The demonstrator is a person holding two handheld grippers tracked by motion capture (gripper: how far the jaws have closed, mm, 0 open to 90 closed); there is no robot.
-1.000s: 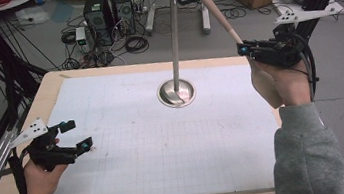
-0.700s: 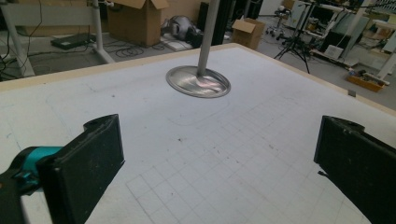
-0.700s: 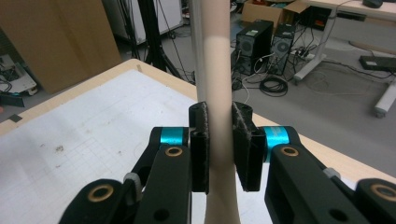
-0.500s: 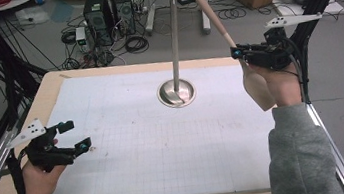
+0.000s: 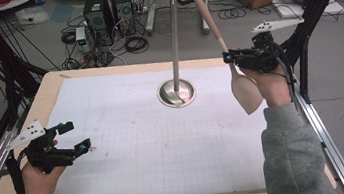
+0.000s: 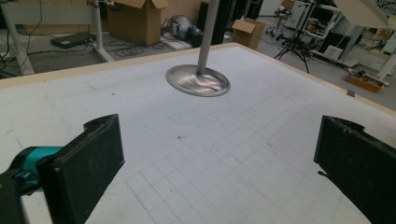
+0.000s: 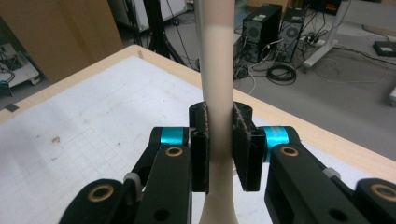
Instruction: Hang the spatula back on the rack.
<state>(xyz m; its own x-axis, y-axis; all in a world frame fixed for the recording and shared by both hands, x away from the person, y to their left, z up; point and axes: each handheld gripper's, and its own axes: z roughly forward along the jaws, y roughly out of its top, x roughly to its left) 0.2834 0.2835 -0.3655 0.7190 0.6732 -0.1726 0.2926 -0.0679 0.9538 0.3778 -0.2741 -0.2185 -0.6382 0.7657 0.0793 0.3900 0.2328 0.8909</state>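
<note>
My right gripper pinching pale spatula at handle – pads pressed on both sides. Spatula held tilted above table's right side, blade low by my hand, handle tip far, up beside top of metal stand. My left gripper – jaws spread wide, nothing between – low over near-left of white grid mat, well apart from stand.

No text, label, brand or number can be read anywhere.
</note>
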